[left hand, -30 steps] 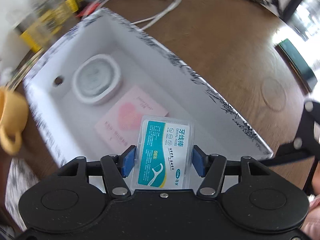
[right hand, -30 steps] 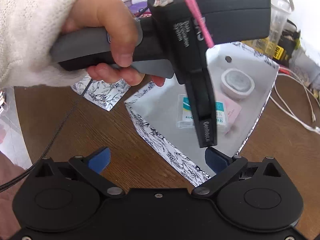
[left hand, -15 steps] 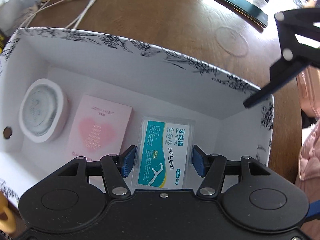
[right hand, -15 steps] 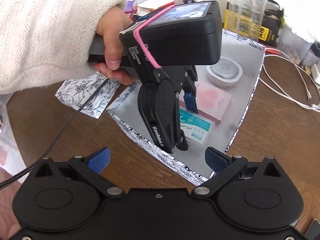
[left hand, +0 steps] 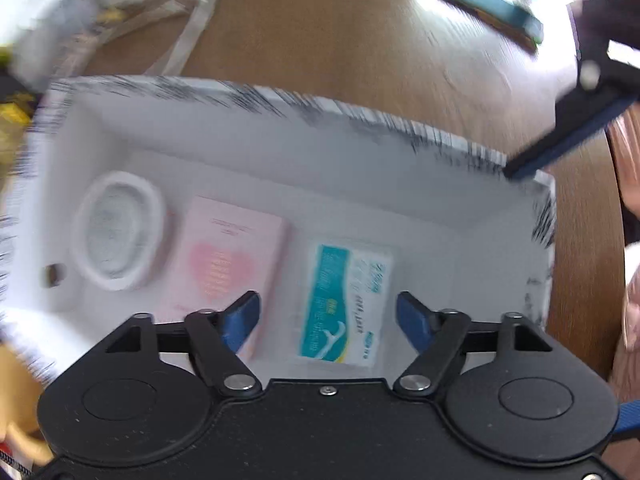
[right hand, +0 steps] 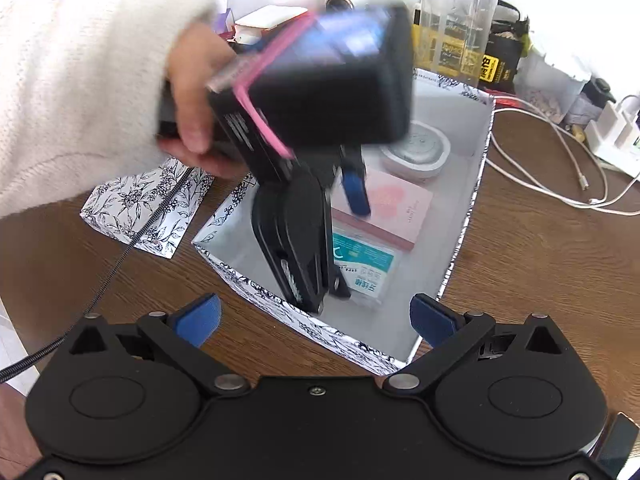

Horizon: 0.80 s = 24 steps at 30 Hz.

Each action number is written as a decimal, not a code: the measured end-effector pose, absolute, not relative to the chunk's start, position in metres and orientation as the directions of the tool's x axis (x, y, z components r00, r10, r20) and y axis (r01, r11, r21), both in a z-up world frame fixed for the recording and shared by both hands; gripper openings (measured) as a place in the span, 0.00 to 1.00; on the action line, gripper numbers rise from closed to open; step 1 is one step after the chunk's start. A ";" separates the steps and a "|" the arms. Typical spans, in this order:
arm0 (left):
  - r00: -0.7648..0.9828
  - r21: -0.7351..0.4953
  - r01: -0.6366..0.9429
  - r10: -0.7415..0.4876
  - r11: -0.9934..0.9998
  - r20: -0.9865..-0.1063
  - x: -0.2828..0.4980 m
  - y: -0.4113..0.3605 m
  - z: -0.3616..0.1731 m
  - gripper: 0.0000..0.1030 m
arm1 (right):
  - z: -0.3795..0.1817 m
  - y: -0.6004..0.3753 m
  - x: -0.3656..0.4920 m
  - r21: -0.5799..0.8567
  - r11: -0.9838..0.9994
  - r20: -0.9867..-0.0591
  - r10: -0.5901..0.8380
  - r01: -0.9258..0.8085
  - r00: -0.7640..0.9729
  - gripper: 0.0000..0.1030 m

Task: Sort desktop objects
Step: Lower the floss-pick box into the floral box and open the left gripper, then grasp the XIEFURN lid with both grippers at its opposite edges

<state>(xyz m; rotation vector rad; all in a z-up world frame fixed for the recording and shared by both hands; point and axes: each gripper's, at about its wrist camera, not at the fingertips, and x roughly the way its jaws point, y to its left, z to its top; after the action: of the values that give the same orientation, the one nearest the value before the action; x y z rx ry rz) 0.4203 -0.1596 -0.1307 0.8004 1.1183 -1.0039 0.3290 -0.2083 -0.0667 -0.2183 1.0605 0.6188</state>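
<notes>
A white box with black floral edging sits on the wooden table. On its floor lie a round white case, a pink card with a heart and a teal-and-white dental floss pack. My left gripper hangs open just above the floss pack, holding nothing; in the right wrist view a hand in a white sleeve holds the left gripper over the box. My right gripper is open at the box's near corner, empty.
White cables and a charger lie right of the box. Jars and yellow-labelled packets stand behind it. The box's floral lid lies to the left. A dark phone rests on the table beyond the box.
My left gripper has opened and let the floss pack go; the pack now lies on the box floor beside the pink card, and the gripper has lifted slightly. The right gripper has stayed put.
</notes>
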 end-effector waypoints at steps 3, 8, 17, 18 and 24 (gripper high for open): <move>0.164 -0.018 0.876 -0.332 0.483 -0.929 0.419 -0.138 -0.096 0.91 | -0.061 -0.212 0.321 0.109 0.811 -0.861 0.366 -0.574 0.354 0.99; 0.316 -0.049 0.758 -0.432 0.651 -0.845 0.389 -0.115 -0.035 1.00 | -0.050 -0.216 0.306 0.080 0.809 -0.849 0.361 -0.583 0.385 0.99; 0.617 -0.096 0.379 -0.328 0.920 -0.715 0.301 -0.084 0.033 1.00 | -0.028 -0.221 0.256 0.061 0.783 -0.809 0.402 -0.619 0.428 1.00; 0.636 -0.094 0.335 -0.299 0.937 -0.712 0.292 -0.081 0.034 1.00 | -0.026 -0.221 0.250 0.058 0.778 -0.806 0.406 -0.626 0.430 1.00; 0.713 -0.034 0.064 -0.069 0.997 -0.698 0.237 -0.043 0.039 1.00 | -0.020 -0.216 0.220 0.054 0.737 -0.791 0.444 -0.673 0.422 1.00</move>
<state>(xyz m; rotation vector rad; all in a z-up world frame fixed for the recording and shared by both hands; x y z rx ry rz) 0.2366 -0.0429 0.0389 -0.0074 0.7742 -0.0736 0.2197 -0.2162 -0.0204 -0.2902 0.8900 0.7114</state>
